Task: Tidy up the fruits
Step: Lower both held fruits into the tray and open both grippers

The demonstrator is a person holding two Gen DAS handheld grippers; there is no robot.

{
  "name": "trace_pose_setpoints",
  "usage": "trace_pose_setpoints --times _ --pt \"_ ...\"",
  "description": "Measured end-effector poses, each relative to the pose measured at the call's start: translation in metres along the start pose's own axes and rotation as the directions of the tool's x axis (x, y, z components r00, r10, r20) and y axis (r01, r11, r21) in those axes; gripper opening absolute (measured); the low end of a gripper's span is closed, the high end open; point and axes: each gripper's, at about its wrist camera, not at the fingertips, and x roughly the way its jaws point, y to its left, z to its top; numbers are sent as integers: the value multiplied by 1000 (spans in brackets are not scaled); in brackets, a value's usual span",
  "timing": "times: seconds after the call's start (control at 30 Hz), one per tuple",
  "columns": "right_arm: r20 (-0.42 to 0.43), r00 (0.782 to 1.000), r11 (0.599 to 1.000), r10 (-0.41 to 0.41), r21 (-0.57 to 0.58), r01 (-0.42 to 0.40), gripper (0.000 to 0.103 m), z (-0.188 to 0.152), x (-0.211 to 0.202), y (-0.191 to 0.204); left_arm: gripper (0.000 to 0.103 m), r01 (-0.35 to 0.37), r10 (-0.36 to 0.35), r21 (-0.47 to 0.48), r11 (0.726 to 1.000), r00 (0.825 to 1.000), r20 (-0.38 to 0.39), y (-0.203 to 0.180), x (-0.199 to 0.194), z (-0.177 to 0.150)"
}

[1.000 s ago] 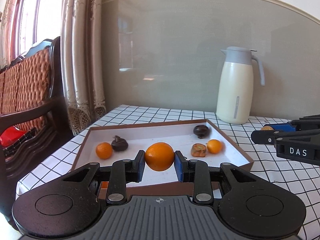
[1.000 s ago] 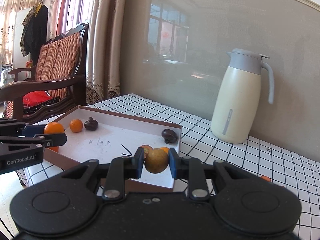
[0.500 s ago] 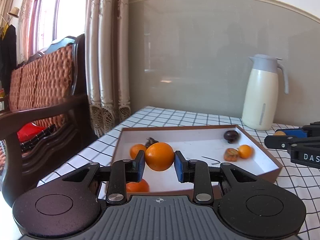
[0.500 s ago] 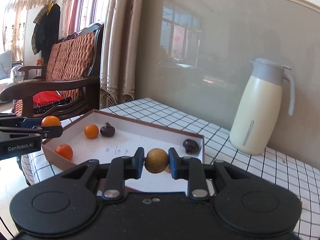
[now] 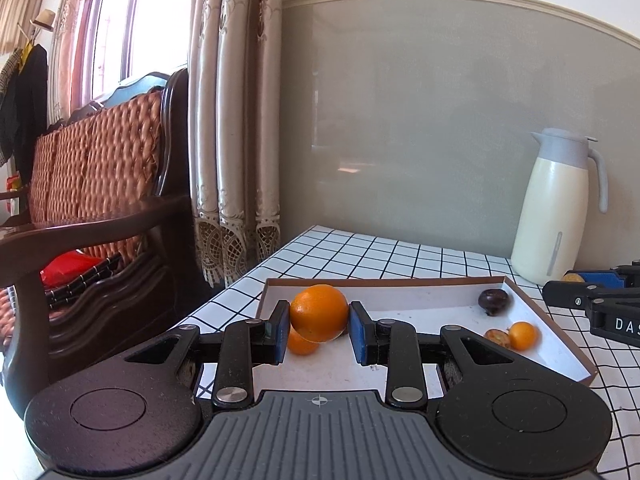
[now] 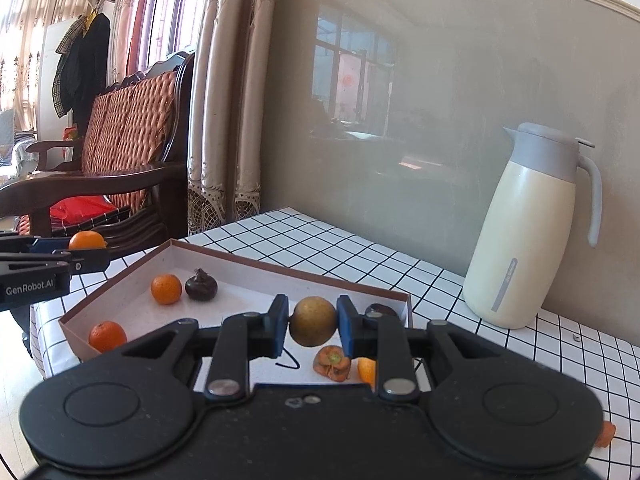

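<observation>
My left gripper (image 5: 319, 326) is shut on a large orange (image 5: 319, 312), held above the near left part of a shallow brown box with a white floor (image 5: 420, 304). My right gripper (image 6: 313, 322) is shut on a brownish-yellow round fruit (image 6: 313, 321) above the box's right part (image 6: 248, 300). In the box lie small oranges (image 6: 166, 289) (image 6: 107, 336), a dark mangosteen (image 6: 201, 285), a second dark fruit (image 5: 494, 301), a brown dried fruit (image 6: 332, 363) and a small orange (image 5: 522, 335). The left gripper also shows at the left of the right wrist view (image 6: 86, 258).
A cream thermos jug with a grey lid (image 6: 532, 232) stands at the back right of the checked tablecloth (image 6: 340, 248). A wooden sofa (image 5: 100, 208) and curtains (image 5: 232, 120) are to the left. An orange scrap (image 6: 606, 434) lies on the cloth at the right.
Both grippers have moved left and back over the box with their fruits still held. The jug has shifted to the right in both views.
</observation>
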Motion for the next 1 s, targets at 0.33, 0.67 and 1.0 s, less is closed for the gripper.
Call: trace_pose_setpoints --times 0.33,0.67,1.0 --pt "2 1000 1000 -23 2 23 17 7 20 -12 31 -11 11 -8 1000 1000 -16 7 23 1" --pt "-5 999 999 -38 15 38 17 10 39 -28 31 -16 16 -2 1000 999 -38 6 47 6" --pt "-28 998 998 -51 38 52 17 9 57 -44 31 -33 30 -35 999 996 -84 22 64 3"
